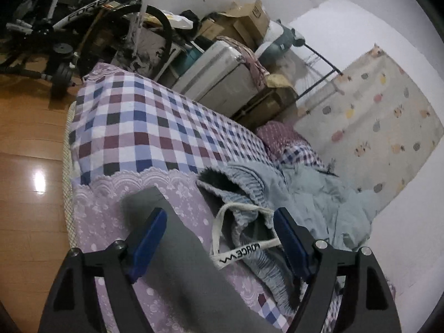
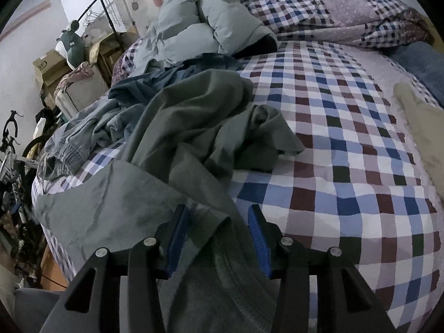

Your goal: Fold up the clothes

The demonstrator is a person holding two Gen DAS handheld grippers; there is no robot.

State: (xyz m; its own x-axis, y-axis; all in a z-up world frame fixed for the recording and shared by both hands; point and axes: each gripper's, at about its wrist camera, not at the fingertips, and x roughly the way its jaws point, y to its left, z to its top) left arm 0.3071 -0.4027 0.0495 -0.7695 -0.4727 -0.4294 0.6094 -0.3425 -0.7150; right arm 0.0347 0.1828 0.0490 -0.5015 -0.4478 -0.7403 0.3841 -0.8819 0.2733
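Note:
A crumpled grey-green garment [image 2: 194,116] lies across the checked bed [image 2: 333,138]. Its near edge runs between the blue pads of my right gripper [image 2: 217,212], which stands open around the cloth without pinching it. Beside it lie light blue sweatpants [image 2: 91,127] and a puffy pale blue jacket [image 2: 194,25]. In the left wrist view my left gripper [image 1: 219,213] is open wide. A flat strip of grey cloth [image 1: 177,249] lies between its fingers. The sweatpants' waistband [image 1: 244,183] and white drawstring [image 1: 238,254] sit just inside the right pad.
A dark blue garment [image 2: 166,77] sits under the pile, and a checked quilt [image 2: 333,14] is bunched at the bed's far end. Past the bed's edge are wooden floor [image 1: 27,138], a bicycle [image 1: 111,5], cardboard boxes [image 1: 244,19] and a white case [image 1: 222,66].

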